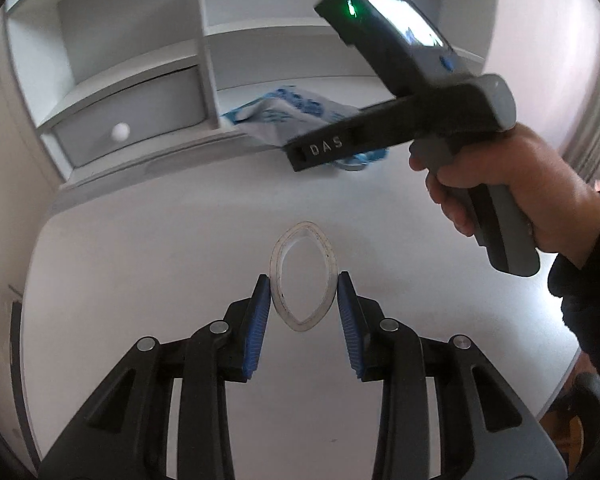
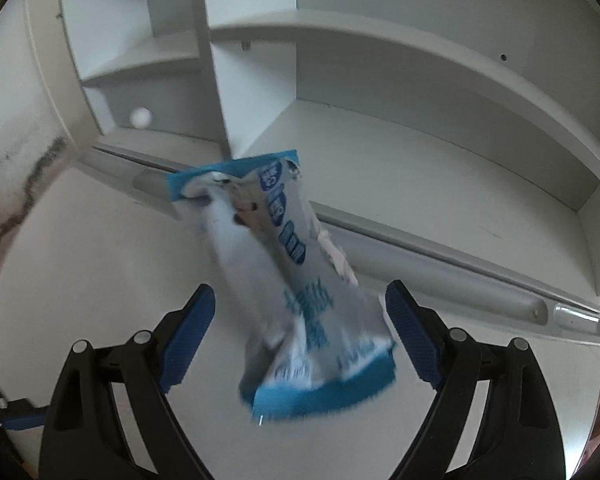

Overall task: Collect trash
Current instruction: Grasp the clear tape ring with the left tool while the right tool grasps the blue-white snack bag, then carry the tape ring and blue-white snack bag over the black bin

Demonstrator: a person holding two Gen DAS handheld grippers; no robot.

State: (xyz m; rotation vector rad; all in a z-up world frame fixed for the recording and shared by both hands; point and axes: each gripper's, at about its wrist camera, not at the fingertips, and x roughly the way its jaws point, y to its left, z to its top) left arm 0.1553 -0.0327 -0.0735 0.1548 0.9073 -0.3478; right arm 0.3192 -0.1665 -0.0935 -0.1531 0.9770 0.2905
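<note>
shelving at the back, white and bare in its open bays, with one drawer and its round knob low on the left side. surface in front, white, carrying both pieces of trash well apart.

blue-and-white wrapper next in size: crumpled, lying half on the surface and half against the shelving's bottom lip, near end pointing toward the right gripper. right fingers spread wide either side of that near end, pads not touching it, tilted steeply down so as to straddle the foil before any squeeze (blur on the wrapper makes its exact edge hard to fix). seen from the left wrist view, same gripper reached out over the wrapper, held by a hand in a dark sleeve.

smallest: thin pale ring, likely a spent tape roll, squashed into an almond shape. left gripper clamped on it, blue fingers pressing its two long sides, hence the flattening; gripped edge-on probably because a flat ring offers nothing else to pinch. whether raised off the surface, cannot tell.
</note>
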